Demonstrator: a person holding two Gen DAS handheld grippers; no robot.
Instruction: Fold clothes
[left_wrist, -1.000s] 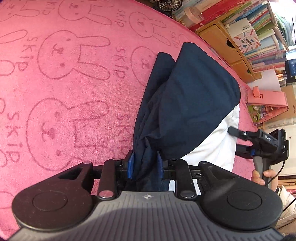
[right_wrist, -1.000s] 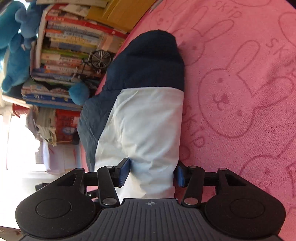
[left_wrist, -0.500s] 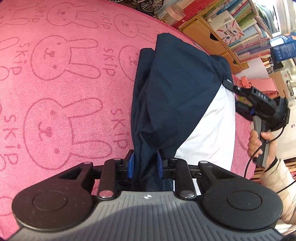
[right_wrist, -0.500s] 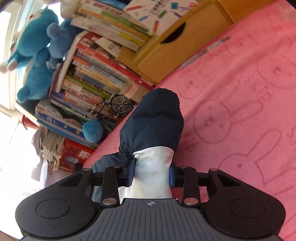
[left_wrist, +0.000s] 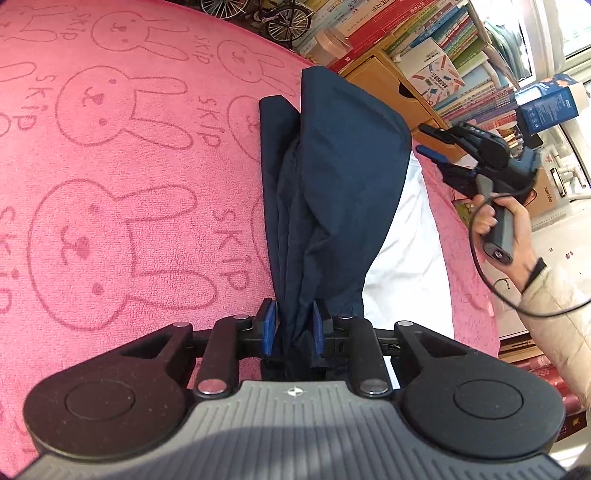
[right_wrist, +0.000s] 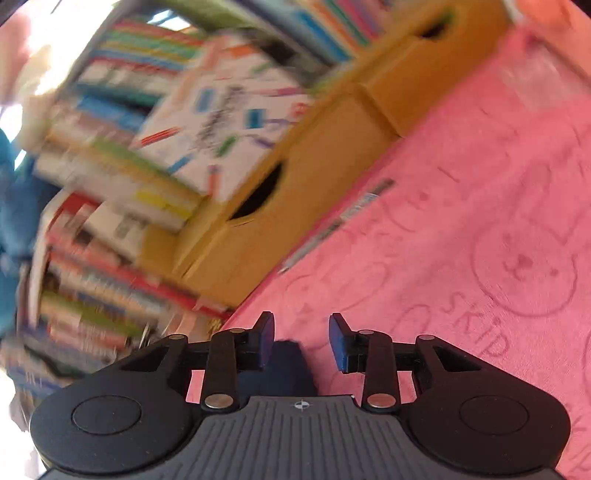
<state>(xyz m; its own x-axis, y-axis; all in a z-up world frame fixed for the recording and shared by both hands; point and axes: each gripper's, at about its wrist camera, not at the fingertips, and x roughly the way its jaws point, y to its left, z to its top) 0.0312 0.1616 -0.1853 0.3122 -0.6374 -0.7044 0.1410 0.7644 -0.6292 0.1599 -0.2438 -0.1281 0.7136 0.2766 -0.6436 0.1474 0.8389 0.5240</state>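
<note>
A: Left gripper (left_wrist: 293, 325)?
B: Pads pinched on a bunched navy fold of the garment (left_wrist: 332, 192). Cloth runs from the jaws toward 12 o'clock across the pink towel (left_wrist: 122, 166).

A: Where does the garment lie?
B: On the towel, centre of the left view. A navy layer sits over a white panel (left_wrist: 406, 251), which shows at 3 o'clock of the fold.

A: Right gripper (right_wrist: 301, 341)?
B: Off the cloth, jaws opening, nothing pressed between the pads. In its own view only a dark navy scrap (right_wrist: 284, 365) shows below the gap; the frame is blurred. In the left view it sits at 2 o'clock, gripped by a hand (left_wrist: 495, 218).

A: Containers?
B: Yellow drawer boxes (right_wrist: 295, 206) at 11 o'clock beyond the towel's edge; contents hidden behind their fronts. Books (right_wrist: 129, 177) are stacked on top and beside them.
</note>
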